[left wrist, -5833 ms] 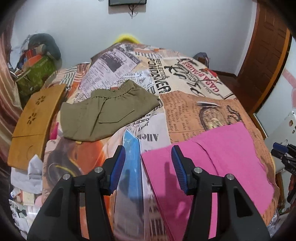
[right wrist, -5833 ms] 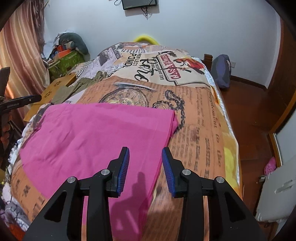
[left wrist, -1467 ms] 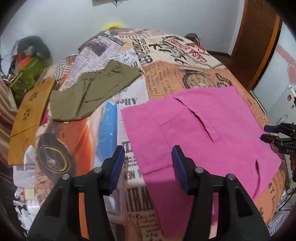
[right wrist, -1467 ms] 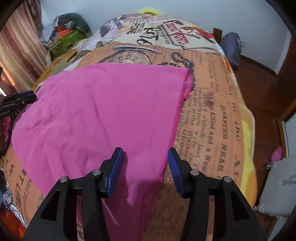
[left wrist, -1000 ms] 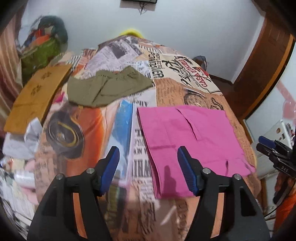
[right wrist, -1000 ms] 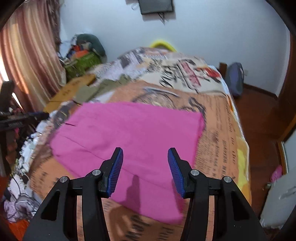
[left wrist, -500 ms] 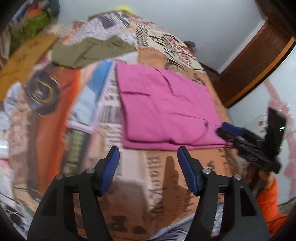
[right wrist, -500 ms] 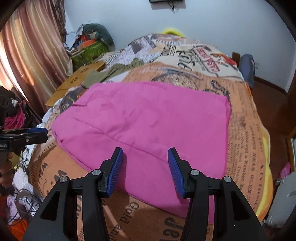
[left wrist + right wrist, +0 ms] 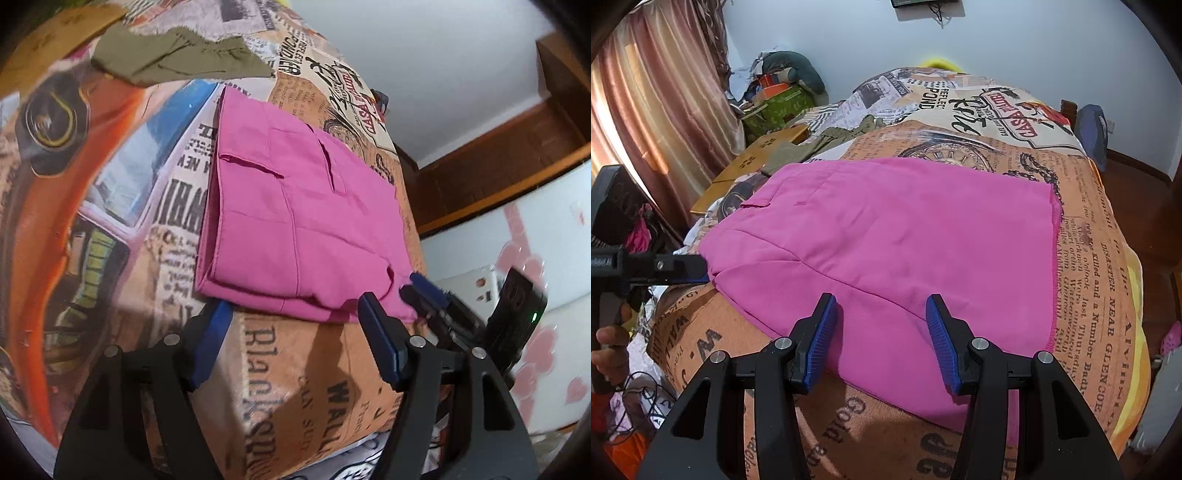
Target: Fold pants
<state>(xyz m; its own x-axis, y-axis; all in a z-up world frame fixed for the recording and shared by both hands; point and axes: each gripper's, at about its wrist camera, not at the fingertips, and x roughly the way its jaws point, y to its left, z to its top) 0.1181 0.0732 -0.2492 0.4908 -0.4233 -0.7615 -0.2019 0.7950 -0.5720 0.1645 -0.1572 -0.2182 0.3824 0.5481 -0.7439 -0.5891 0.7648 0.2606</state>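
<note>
The pink pants (image 9: 295,214) lie flat and folded on the printed bedspread (image 9: 280,387); they also show in the right wrist view (image 9: 905,251). My left gripper (image 9: 295,325) is open and empty, just below the pants' near edge. My right gripper (image 9: 881,317) is open and empty, its fingers over the pants' near edge. In the left wrist view the right gripper (image 9: 421,291) sits at the pants' right corner. In the right wrist view the left gripper (image 9: 683,269) is at the pants' left corner.
Olive green pants (image 9: 177,59) lie folded further back on the bed, also in the right wrist view (image 9: 827,140). A wooden board (image 9: 753,166) lies at the bed's left side. A clothes pile (image 9: 783,92) and a curtain (image 9: 657,110) stand at the left. A bag (image 9: 1091,129) is on the floor at the right.
Both grippers came down to the near edge of the pink pants, the left tilting and dropping below the bed edge. The pants have not moved.
</note>
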